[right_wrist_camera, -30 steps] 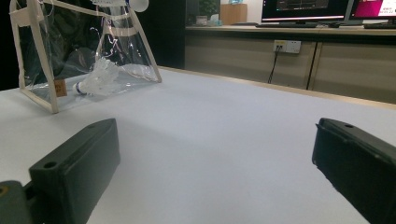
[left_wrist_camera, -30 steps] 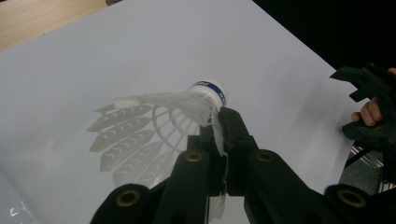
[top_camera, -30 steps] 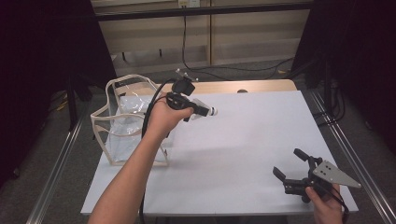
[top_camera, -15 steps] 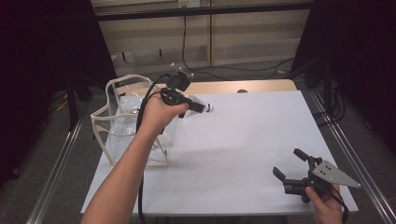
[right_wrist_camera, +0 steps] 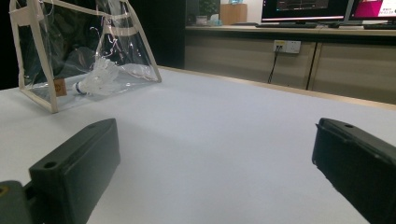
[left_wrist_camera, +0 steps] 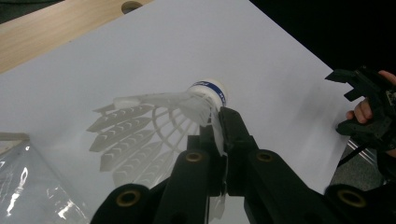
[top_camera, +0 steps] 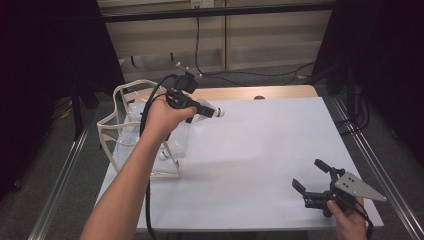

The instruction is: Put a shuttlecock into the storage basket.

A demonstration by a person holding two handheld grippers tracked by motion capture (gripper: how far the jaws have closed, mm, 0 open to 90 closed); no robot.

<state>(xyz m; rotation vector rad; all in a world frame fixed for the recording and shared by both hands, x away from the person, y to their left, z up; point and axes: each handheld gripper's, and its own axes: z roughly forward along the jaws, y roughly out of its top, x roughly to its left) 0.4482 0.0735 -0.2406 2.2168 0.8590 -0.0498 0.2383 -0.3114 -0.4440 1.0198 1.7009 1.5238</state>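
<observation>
Nearest, at the front right corner of the white matte surface (top_camera: 260, 165): right gripper (top_camera: 311, 180), black with a grey three-cornered plate, held in a hand, fingers spread wide with nothing between them; the right gripper view shows the two blunt black fingers (right_wrist_camera: 79, 163) far apart over bare surface.

Mid-left: clear plastic tote bag with cream fabric trim and handles (top_camera: 131, 131), standing open on the surface. Contents: one white shuttlecock (right_wrist_camera: 95, 77) lying on its floor, seen through the glossy wall in the right gripper view.

Farther, raised above the surface just beside the bag's right side: left gripper (top_camera: 212, 111), fingers pinching a white plastic-skirted shuttlecock with a white cork and blue band (left_wrist_camera: 163, 121). The left gripper view shows the ribbed, translucent skirt caught between the fingers, cork pointing away.

Far edge: bare pale wooden strip (top_camera: 280, 92).
</observation>
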